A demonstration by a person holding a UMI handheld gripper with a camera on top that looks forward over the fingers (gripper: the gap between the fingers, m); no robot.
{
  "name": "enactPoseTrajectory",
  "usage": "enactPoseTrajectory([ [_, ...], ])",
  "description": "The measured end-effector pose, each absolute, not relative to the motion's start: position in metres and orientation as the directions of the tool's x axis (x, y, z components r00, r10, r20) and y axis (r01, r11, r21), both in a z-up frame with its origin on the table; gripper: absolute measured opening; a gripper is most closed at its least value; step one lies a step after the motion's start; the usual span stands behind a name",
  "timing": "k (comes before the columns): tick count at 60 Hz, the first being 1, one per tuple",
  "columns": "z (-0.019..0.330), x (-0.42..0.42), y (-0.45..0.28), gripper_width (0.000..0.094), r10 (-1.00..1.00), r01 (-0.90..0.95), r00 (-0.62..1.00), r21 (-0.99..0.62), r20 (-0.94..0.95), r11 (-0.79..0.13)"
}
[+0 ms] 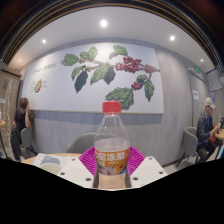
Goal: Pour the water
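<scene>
A clear plastic bottle (pixel 112 140) with a red cap and an orange label stands upright between my fingers. My gripper (pixel 112 168) is shut on the bottle: both magenta pads (pixel 89 160) press on its sides at the label. The bottle is lifted, with the room's wall behind it. Its base is hidden below the fingers. I see no cup or other vessel.
A white wall with a painted leafy branch (pixel 105 72) lies ahead. A person (pixel 22 125) sits at the left and another person (pixel 205 128) at the right. Grey chairs (pixel 80 143) and a table edge (pixel 52 158) stand beyond the fingers.
</scene>
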State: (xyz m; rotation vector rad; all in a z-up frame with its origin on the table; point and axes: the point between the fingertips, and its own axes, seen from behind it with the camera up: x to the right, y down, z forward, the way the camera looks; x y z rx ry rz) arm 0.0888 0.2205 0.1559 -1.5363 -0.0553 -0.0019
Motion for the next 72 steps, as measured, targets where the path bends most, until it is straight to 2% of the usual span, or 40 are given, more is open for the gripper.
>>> enactPoseTrajectory([
  [4,0.142,0.101,0.222,0.0361,0.039,0.02,0.999,-1.0,0.02,-0.011],
  [5,0.148,0.105,0.215,0.0371,0.041,0.01,0.999,-1.0,0.01,-0.009],
  [6,0.132,0.091,0.229,0.0371,0.03,-0.005,1.0,-1.0,-0.004,0.025],
  [15,0.142,0.102,0.218,0.0373,0.053,-0.01,0.999,-0.999,-0.008,0.033],
  [19,0.138,0.1,0.22,0.0402,0.05,0.012,0.999,-1.0,0.013,0.029],
  [26,0.137,0.094,0.221,0.0565,0.045,0.039,0.998,-0.999,0.039,-0.002],
  [28,0.13,0.093,0.221,0.0674,0.048,0.05,0.998,-0.998,0.049,-0.03],
  [30,0.126,0.091,0.218,0.0826,0.056,0.059,0.997,-0.997,0.056,-0.057],
  [31,0.126,0.091,0.216,0.0868,0.057,0.059,0.997,-0.996,0.055,-0.064],
  [34,0.129,0.1,0.207,0.0823,0.062,0.055,0.997,-0.996,0.05,-0.074],
  [39,0.121,0.105,0.18,0.0855,0.042,0.048,0.998,-0.994,0.045,-0.098],
  [59,0.101,0.07,0.028,0.0851,0.166,0.009,0.986,-0.989,-0.016,-0.15],
  [72,0.086,0.032,-0.021,0.0849,0.281,-0.045,0.954,-0.973,-0.109,-0.228],
])
